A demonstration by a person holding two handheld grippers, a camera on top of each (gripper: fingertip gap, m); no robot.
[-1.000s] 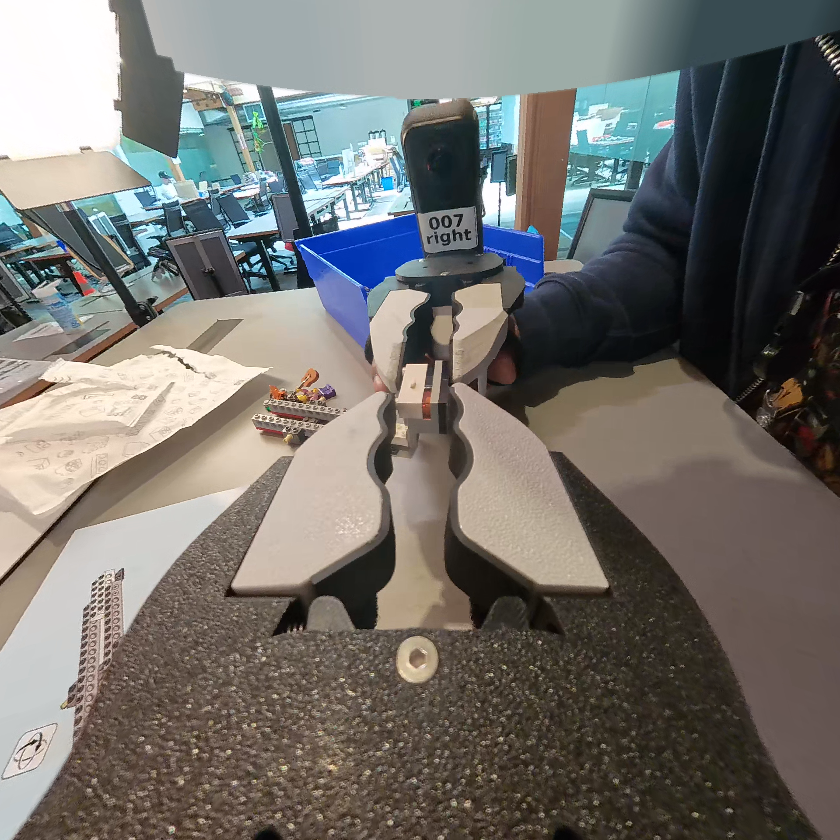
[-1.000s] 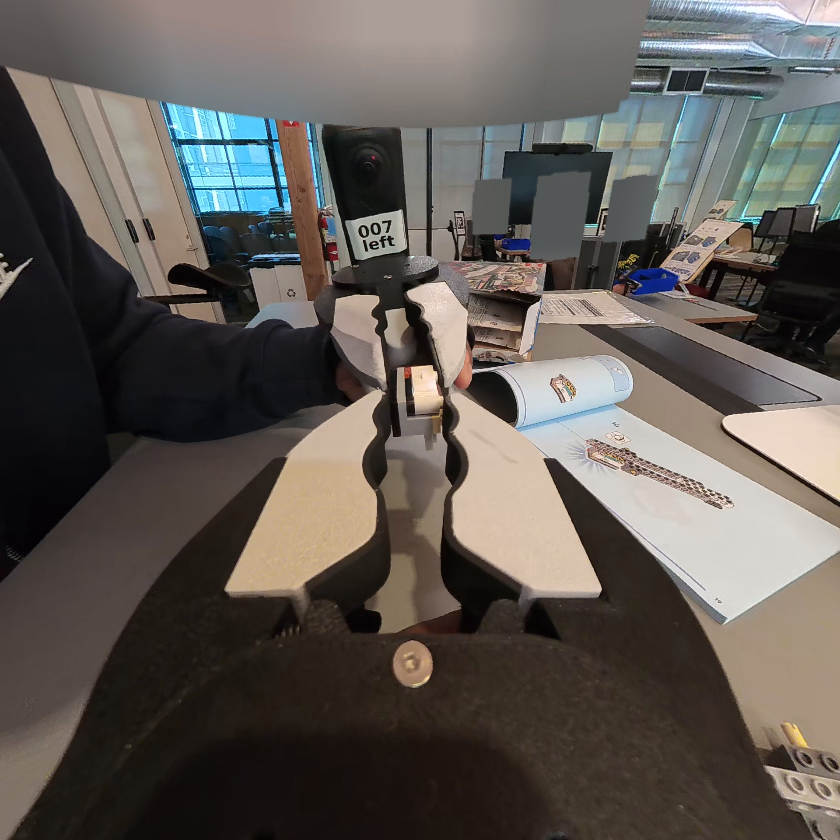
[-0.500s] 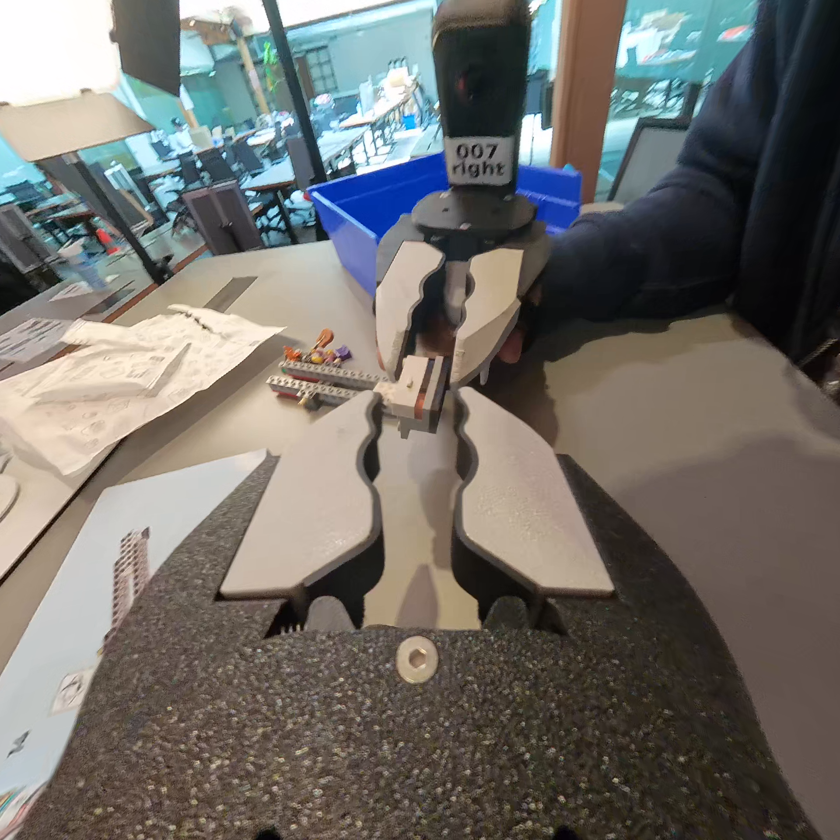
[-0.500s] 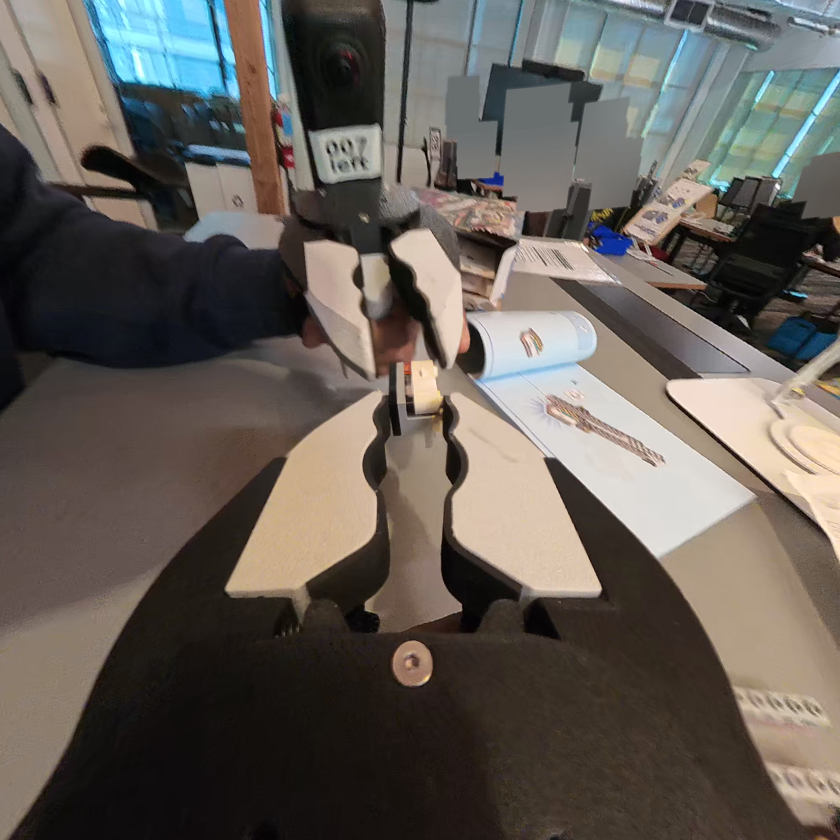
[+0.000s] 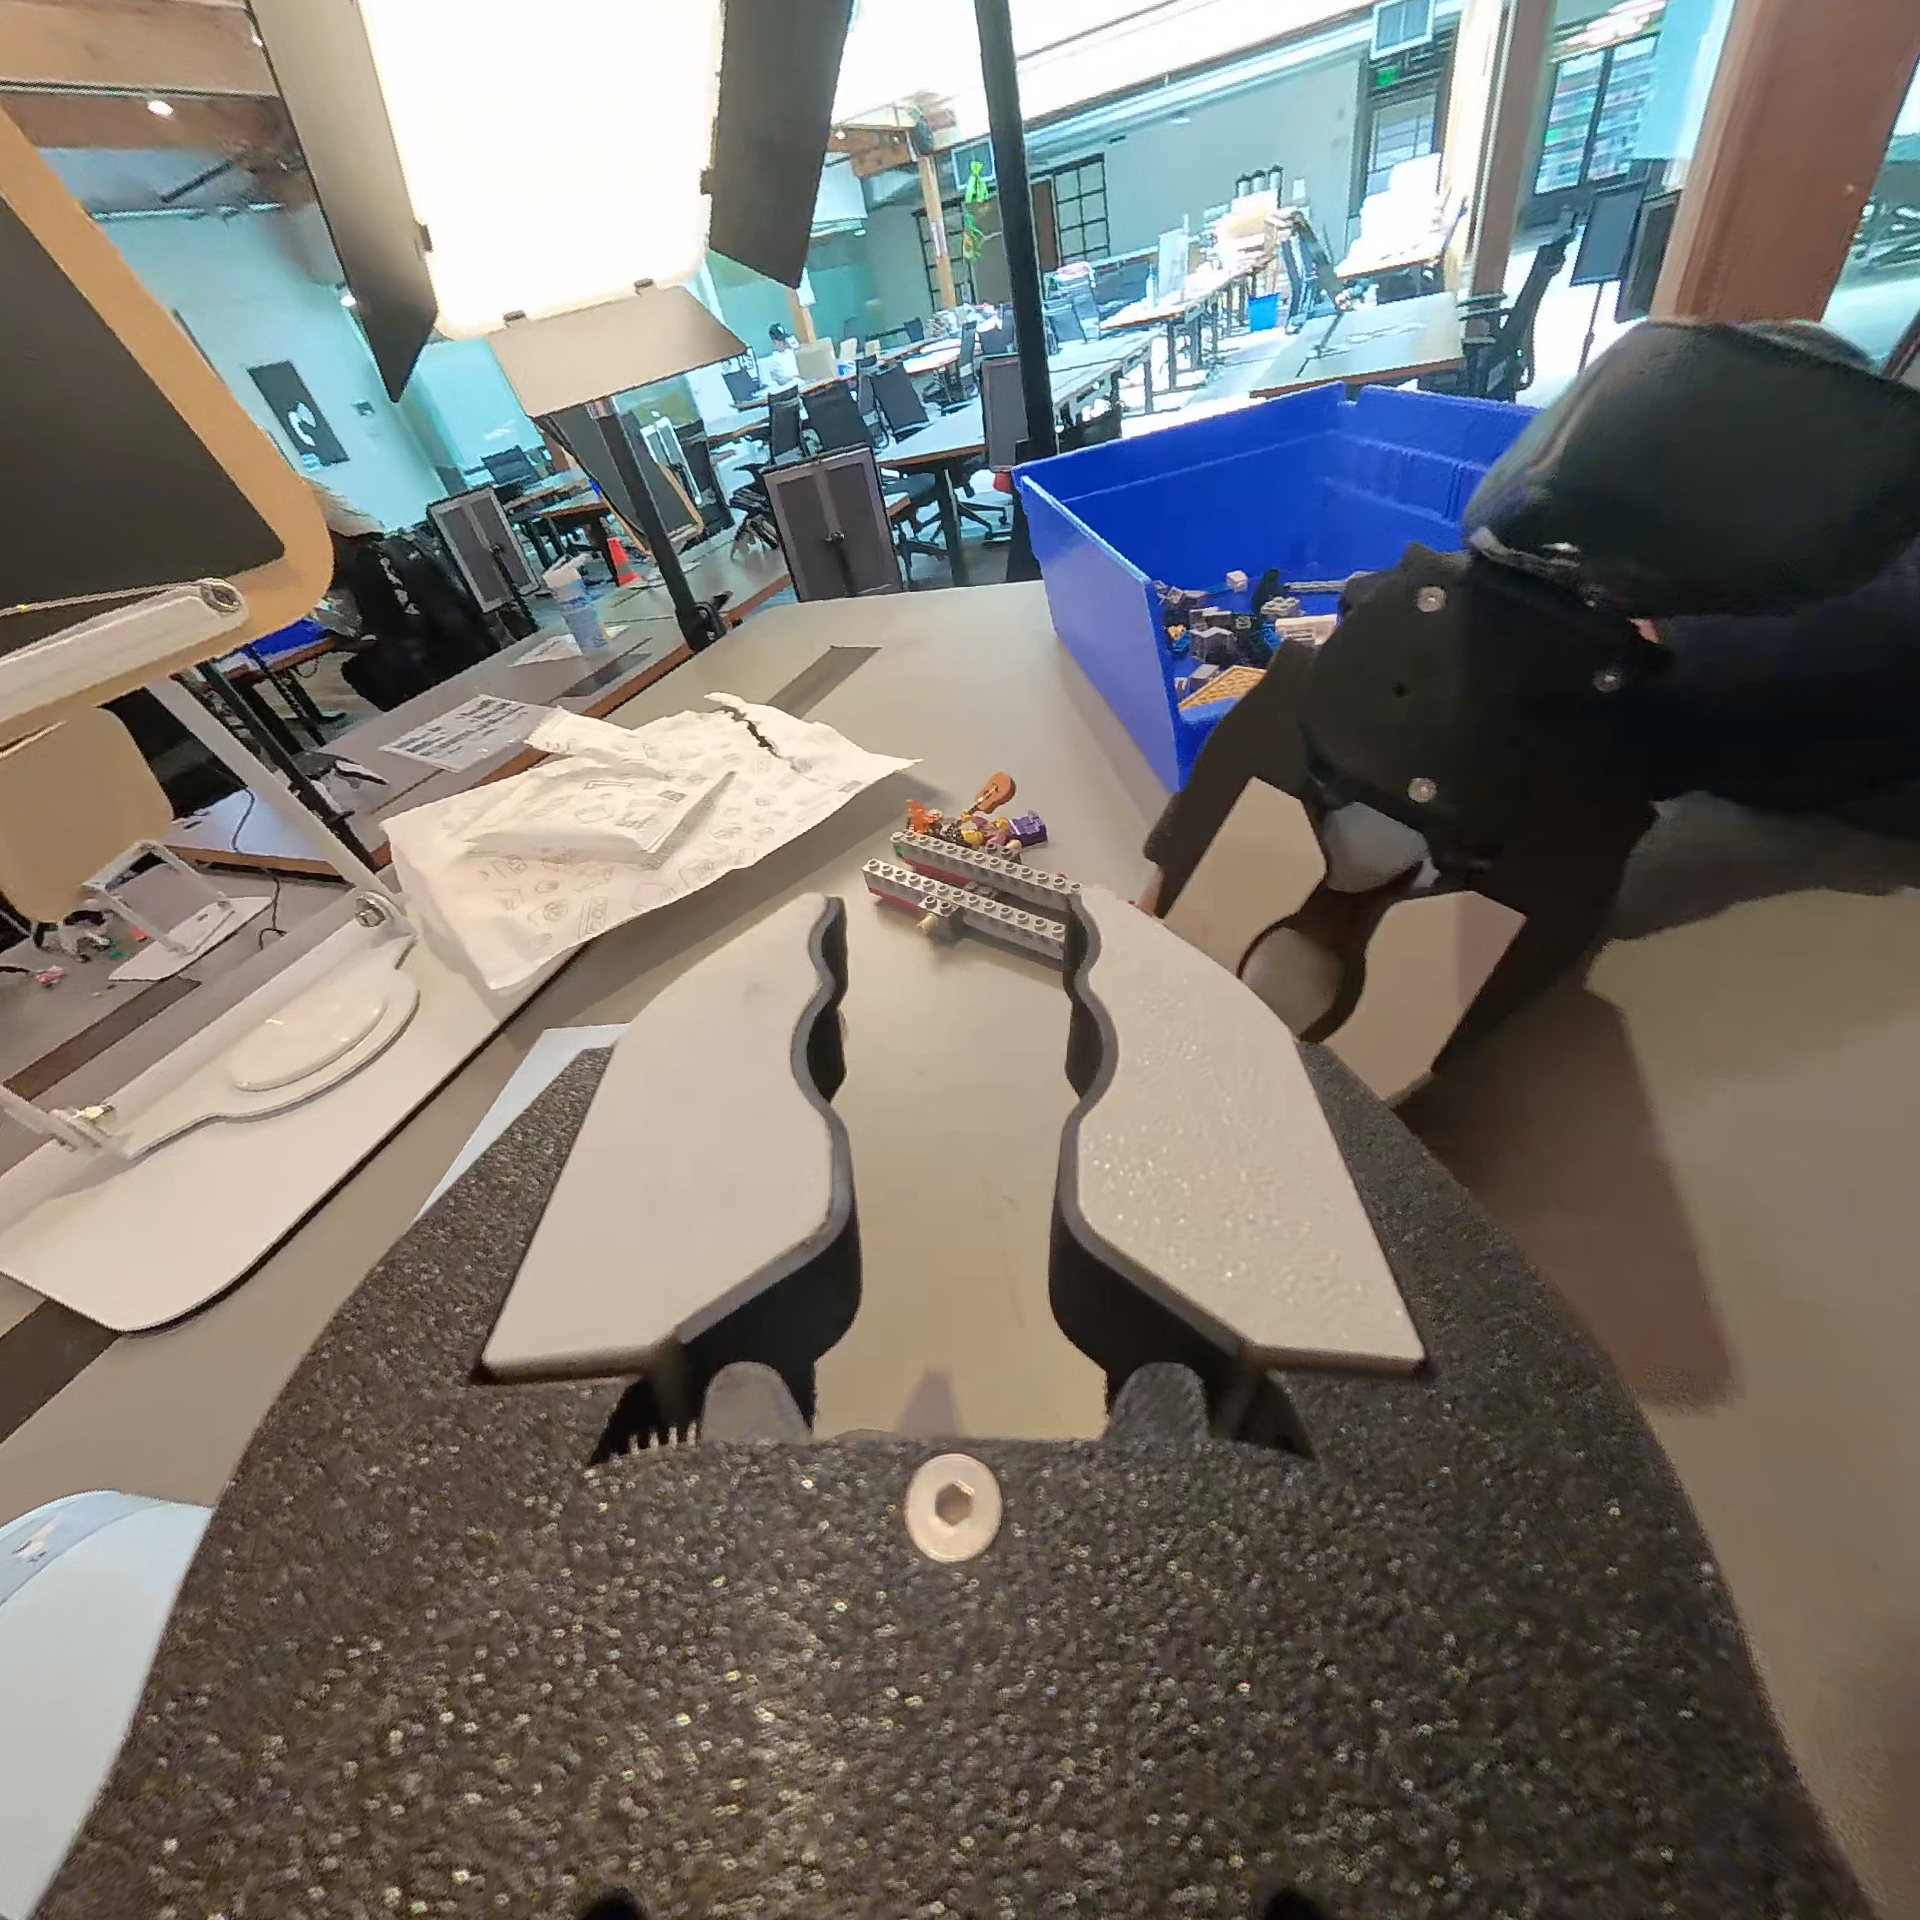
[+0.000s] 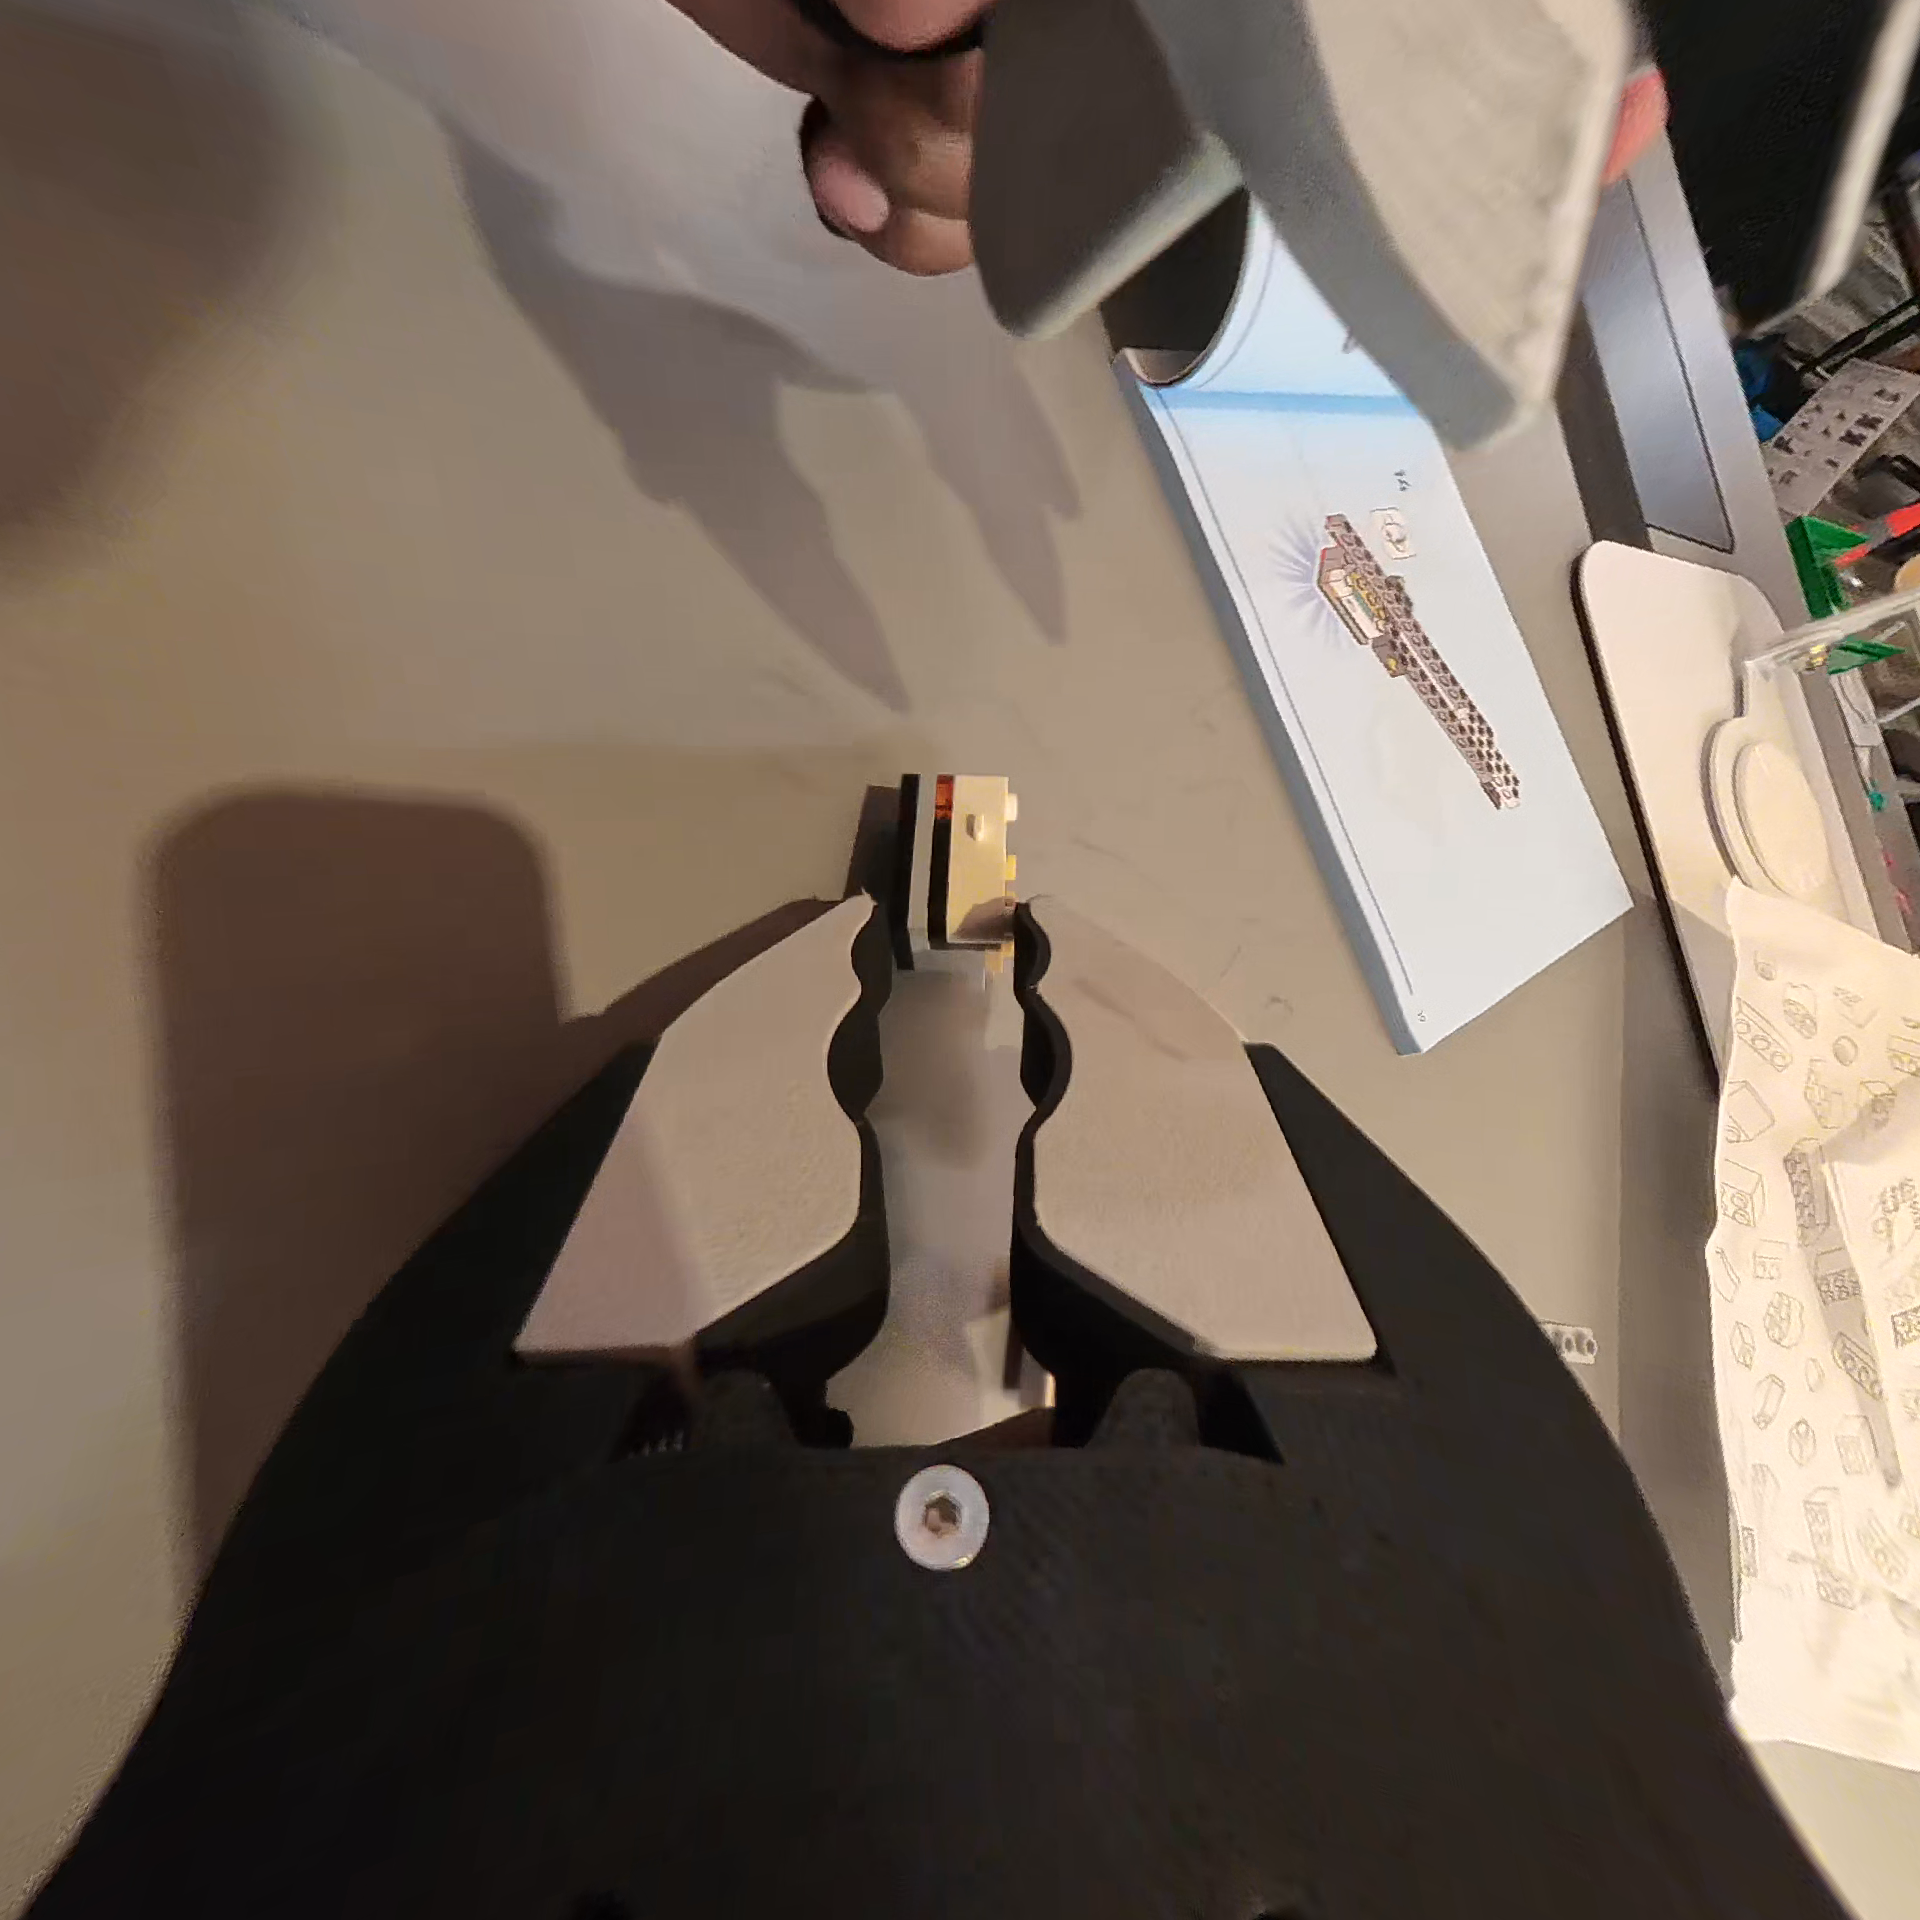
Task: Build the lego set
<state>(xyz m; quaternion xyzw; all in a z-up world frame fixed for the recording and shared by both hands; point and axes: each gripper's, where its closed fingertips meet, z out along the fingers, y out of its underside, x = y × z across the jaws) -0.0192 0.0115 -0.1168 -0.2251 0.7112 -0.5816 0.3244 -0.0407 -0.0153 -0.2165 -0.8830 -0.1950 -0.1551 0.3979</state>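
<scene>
Jaws: the left gripper (image 5: pixel 956 925) has opened wide with nothing in it; the right gripper (image 6: pixel 951 920) stays clamped on a small block stack (image 6: pixel 956 862).

Smooth cream, orange, grey and black layers. Long bumpy grey brick strips (image 5: pixel 977 899) lie on the flat grey tabletop (image 5: pixel 1662 1247), near the blue bin (image 5: pixel 1101 582).

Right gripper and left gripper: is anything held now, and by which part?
The right gripper holds a small brick assembly by its near end, pads on its two side faces. The left gripper is open and holds nothing.

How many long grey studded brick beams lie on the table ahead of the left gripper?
2: far beam by the small coloured pieces, near beam parallel beside it; its right end is hidden behind the left gripper finger.
</scene>
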